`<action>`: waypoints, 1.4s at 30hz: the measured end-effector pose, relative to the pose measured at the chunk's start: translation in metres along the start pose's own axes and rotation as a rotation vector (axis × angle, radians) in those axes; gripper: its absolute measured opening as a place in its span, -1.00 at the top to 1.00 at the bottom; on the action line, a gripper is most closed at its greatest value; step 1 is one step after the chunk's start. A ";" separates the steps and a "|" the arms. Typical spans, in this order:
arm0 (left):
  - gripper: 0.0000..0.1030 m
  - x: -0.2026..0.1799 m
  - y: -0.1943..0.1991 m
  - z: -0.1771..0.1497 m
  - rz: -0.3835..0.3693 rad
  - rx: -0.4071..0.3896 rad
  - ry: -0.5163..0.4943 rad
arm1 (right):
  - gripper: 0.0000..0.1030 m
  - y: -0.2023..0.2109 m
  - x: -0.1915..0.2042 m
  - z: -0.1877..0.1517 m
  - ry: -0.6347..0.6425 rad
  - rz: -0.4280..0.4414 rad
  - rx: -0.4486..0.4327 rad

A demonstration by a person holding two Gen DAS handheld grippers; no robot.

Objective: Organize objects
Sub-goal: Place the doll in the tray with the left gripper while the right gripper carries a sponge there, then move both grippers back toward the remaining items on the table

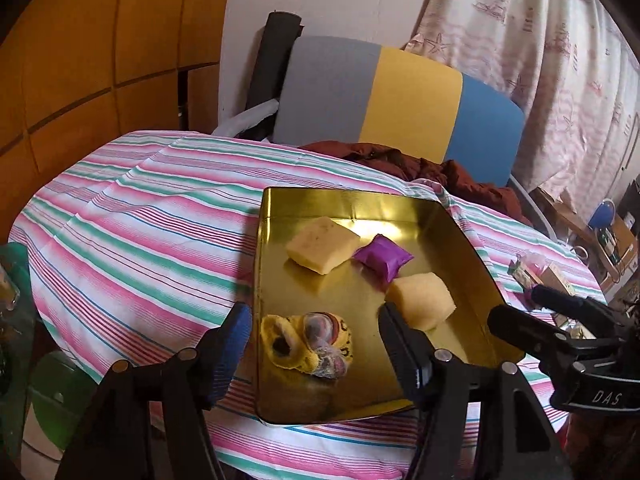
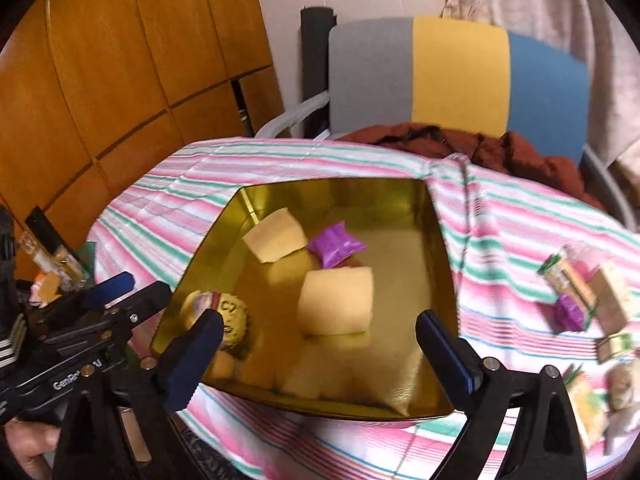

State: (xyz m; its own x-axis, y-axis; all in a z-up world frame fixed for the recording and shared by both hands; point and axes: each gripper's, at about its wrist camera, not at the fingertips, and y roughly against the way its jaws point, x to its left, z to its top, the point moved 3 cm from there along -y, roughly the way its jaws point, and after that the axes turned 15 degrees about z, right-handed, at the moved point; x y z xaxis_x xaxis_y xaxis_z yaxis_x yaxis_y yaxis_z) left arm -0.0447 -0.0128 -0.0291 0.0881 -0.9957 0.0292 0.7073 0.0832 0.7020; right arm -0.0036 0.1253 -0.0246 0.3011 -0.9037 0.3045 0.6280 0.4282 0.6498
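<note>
A gold tin tray (image 1: pixel 352 196) lies on the striped tablecloth. In it are a pale yellow block (image 1: pixel 322 249), a purple packet (image 1: pixel 383 258), a second yellow block (image 1: pixel 422 300) and a yellow sock bundle (image 1: pixel 308 340) in netting. My left gripper (image 1: pixel 314 314) hovers open just above the sock bundle, holding nothing. My right gripper (image 2: pixel 320 320) is open over the tray's near edge (image 2: pixel 320 410), with the nearer yellow block (image 2: pixel 336 302) between its fingers' line and nothing gripped. The sock bundle (image 2: pixel 234 320) sits by its left finger.
Several loose packets (image 2: pixel 580 296) lie on the cloth to the right of the tray. A grey, yellow and blue chair (image 1: pixel 400 100) with a dark red garment (image 1: pixel 420 168) stands behind the table. Small bottles (image 2: pixel 52 260) stand at the left edge.
</note>
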 end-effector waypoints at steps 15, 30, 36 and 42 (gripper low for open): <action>-0.30 -0.036 0.019 -0.004 -0.005 -0.065 -0.139 | -0.99 0.026 -0.032 -0.008 -0.029 -0.142 -0.060; -0.30 -0.073 0.028 -0.007 -0.050 -0.087 -0.247 | -0.99 0.067 -0.090 -0.014 -0.117 -0.246 -0.110; -0.30 -0.095 0.033 -0.009 -0.089 -0.099 -0.302 | -0.99 0.094 -0.130 -0.016 -0.179 -0.309 -0.131; -0.30 -0.123 0.036 -0.012 -0.164 -0.094 -0.358 | -0.99 0.139 -0.188 -0.020 -0.278 -0.398 -0.177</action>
State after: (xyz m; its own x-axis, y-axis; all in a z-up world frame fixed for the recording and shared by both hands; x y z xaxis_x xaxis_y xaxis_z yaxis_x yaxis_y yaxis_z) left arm -0.0214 0.1130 -0.0154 -0.2694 -0.9461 0.1797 0.7540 -0.0912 0.6505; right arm 0.0415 0.3542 -0.0058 -0.1730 -0.9534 0.2474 0.7743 0.0236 0.6324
